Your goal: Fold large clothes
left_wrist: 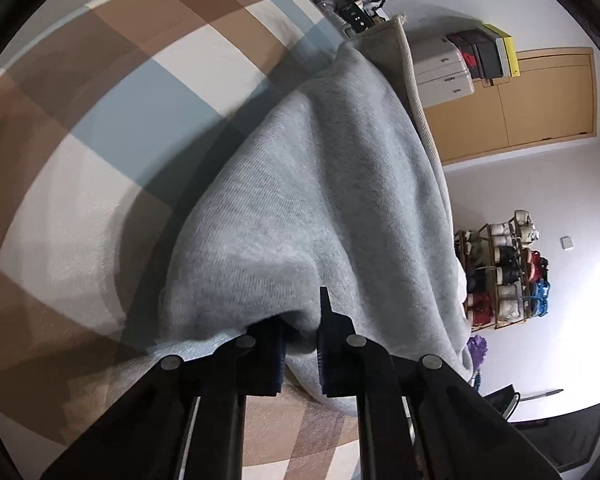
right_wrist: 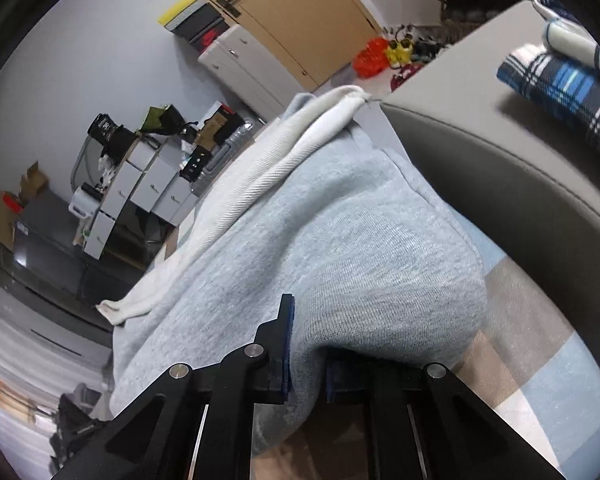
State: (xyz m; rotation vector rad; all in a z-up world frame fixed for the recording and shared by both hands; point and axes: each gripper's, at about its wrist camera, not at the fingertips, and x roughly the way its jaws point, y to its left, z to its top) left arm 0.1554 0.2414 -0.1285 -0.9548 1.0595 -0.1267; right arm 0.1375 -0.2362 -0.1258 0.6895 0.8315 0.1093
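Observation:
A large light grey fleece garment is lifted off a checked brown, white and blue bed cover. My left gripper is shut on a fold of its edge, with cloth bunched between the black fingers. In the right wrist view the same garment drapes over my right gripper, which is shut on another fold. A white ribbed hem runs along the garment's upper edge. The cloth hides the right-hand finger of the right gripper.
A grey padded headboard stands at right with folded blue plaid cloth on top. A shoe rack, wooden doors, white drawers and a cluttered desk surround the bed.

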